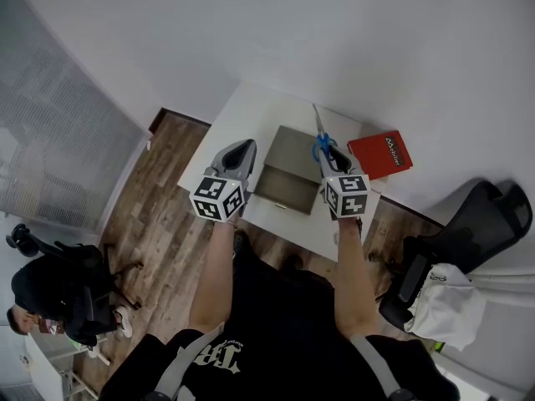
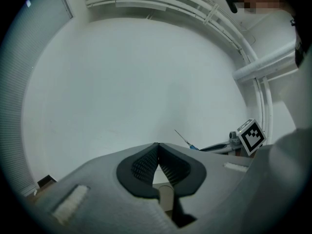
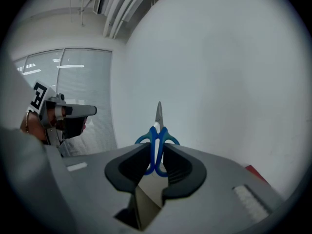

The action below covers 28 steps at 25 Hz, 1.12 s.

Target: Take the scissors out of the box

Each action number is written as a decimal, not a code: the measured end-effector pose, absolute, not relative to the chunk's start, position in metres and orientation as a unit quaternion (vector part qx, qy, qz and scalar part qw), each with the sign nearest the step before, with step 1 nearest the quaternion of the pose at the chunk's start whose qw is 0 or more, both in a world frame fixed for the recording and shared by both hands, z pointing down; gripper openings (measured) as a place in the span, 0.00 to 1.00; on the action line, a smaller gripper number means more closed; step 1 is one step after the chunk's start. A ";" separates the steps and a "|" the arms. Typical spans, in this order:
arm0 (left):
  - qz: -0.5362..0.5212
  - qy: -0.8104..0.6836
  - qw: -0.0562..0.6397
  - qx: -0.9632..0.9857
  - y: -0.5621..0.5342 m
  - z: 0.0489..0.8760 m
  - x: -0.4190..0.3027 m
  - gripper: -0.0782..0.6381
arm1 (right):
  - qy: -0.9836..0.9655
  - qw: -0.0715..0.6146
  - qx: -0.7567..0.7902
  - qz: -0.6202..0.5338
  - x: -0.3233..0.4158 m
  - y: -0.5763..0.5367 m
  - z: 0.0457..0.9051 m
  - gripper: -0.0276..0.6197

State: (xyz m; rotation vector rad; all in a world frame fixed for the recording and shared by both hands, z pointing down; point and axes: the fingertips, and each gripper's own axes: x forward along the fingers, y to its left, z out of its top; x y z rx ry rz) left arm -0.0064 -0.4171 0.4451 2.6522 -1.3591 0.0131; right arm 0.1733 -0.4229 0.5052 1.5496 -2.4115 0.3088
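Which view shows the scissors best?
The right gripper view: the blue-handled scissors stand close up, blades forward, handles clamped between the right gripper's pads. The head view shows them small, from above; the left gripper view only a thin blade and a speck of blue.

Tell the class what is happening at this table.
A person works with a gripper in each hand over a white table. The right gripper is clamped on the blue handles of the scissors, held raised over the open box. The left gripper is shut and empty, to the left of the box.
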 end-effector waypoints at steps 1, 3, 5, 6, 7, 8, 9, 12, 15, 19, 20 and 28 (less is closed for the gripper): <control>0.004 -0.454 0.081 0.887 -0.416 0.445 -0.006 0.11 | -0.828 0.128 0.535 0.109 0.175 -0.422 0.506 0.18; 0.004 -0.452 0.081 0.888 -0.415 0.446 -0.005 0.11 | -0.825 0.126 0.539 0.114 0.180 -0.420 0.508 0.18; 0.003 -0.451 0.082 0.889 -0.415 0.447 -0.004 0.11 | -0.823 0.126 0.541 0.119 0.183 -0.418 0.511 0.18; 0.003 -0.451 0.082 0.889 -0.415 0.447 -0.003 0.11 | -0.822 0.126 0.542 0.121 0.184 -0.418 0.512 0.18; 0.004 -0.450 0.083 0.889 -0.416 0.448 -0.002 0.11 | -0.822 0.127 0.542 0.122 0.186 -0.418 0.513 0.18; 0.004 -0.449 0.084 0.890 -0.416 0.448 -0.001 0.11 | -0.821 0.128 0.543 0.124 0.187 -0.417 0.515 0.18; 0.005 -0.447 0.084 0.891 -0.416 0.449 0.001 0.11 | -0.820 0.128 0.543 0.126 0.188 -0.417 0.517 0.18; 0.007 -0.443 0.084 0.892 -0.414 0.450 0.004 0.11 | -0.820 0.128 0.543 0.130 0.189 -0.414 0.520 0.18; 0.008 -0.442 0.087 0.893 -0.414 0.452 0.005 0.11 | -0.822 0.130 0.539 0.133 0.186 -0.413 0.522 0.18; 0.009 -0.444 0.091 0.891 -0.415 0.455 0.003 0.11 | -0.823 0.133 0.535 0.136 0.183 -0.414 0.524 0.18; 0.009 -0.445 0.092 0.891 -0.415 0.456 0.002 0.11 | -0.823 0.134 0.535 0.135 0.183 -0.414 0.525 0.18; 0.013 -0.441 0.094 0.892 -0.417 0.460 0.007 0.11 | -0.824 0.140 0.531 0.136 0.185 -0.417 0.529 0.18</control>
